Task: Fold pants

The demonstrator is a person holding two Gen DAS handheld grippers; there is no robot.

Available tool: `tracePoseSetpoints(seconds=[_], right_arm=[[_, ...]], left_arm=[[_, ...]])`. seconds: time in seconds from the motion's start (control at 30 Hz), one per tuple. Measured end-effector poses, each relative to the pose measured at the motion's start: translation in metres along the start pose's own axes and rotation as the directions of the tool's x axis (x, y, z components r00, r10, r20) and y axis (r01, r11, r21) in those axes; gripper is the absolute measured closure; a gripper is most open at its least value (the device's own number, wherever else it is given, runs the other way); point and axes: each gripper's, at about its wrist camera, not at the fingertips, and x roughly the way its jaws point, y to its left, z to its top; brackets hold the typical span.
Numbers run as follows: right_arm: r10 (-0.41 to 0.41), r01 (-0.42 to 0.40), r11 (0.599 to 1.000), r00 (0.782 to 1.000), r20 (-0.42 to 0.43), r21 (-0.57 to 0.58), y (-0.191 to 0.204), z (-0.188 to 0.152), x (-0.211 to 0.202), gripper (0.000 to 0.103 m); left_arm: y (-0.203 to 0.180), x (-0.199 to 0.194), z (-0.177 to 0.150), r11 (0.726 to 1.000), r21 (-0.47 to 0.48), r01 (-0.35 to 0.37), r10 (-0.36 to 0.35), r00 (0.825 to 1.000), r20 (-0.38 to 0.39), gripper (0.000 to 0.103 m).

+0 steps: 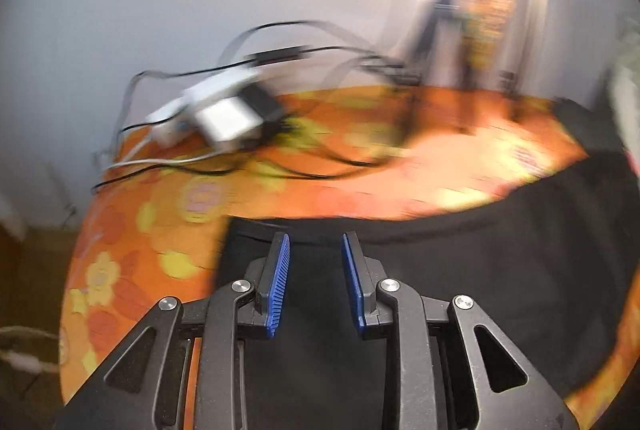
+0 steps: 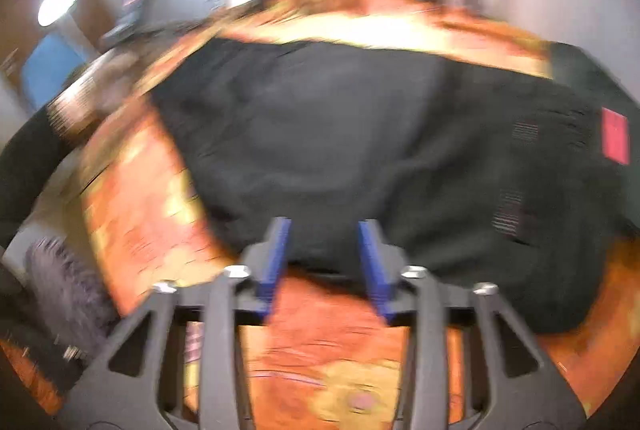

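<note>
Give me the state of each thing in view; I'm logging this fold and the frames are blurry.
Left tongs: open, nothing between the pads, black cloth beneath.
Right tongs: open, empty, at the pants' near edge.
Pants: black, lying spread on the cloth, not held.
Tablecloth: orange flowered, spread over the table.
Cables: loose, tangled around small boxes at the table's far edge.
</note>
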Motion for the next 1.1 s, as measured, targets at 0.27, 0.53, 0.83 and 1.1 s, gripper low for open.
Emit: tracePoseSetpoints(seconds=[0.27,0.53,0.83,1.1], right_arm=[[-0.207,0.186,0.901,0.978,0.011,0.392,-0.082,-0.030,-0.031,0.044],[-0.245,0.206,0.771,0.969,-0.018,0.603,-0.147,-0.048,-0.034,0.042],[-0.148,0.134,0.705,0.988,-0.040,0.696,-0.169,-0.055,-0.006,0.041],[-0.136,0.099,0.687,0.991,-0.006,0.720,-0.173,-0.053,-0.002,0.043]], left_arm=[[-0.131,-0.035,-0.036,0.929,0.260,0.264,-0.252,0.964,-0.080,0.053],[-0.238,-0.061,-0.086,0.766,0.479,0.429,-0.382,0.903,-0.197,0.046],[-0.297,-0.057,-0.122,0.635,0.692,0.343,-0.291,0.936,-0.198,0.046],[-0.297,-0.052,-0.126,0.619,0.713,0.330,-0.295,0.939,-0.179,0.091]])
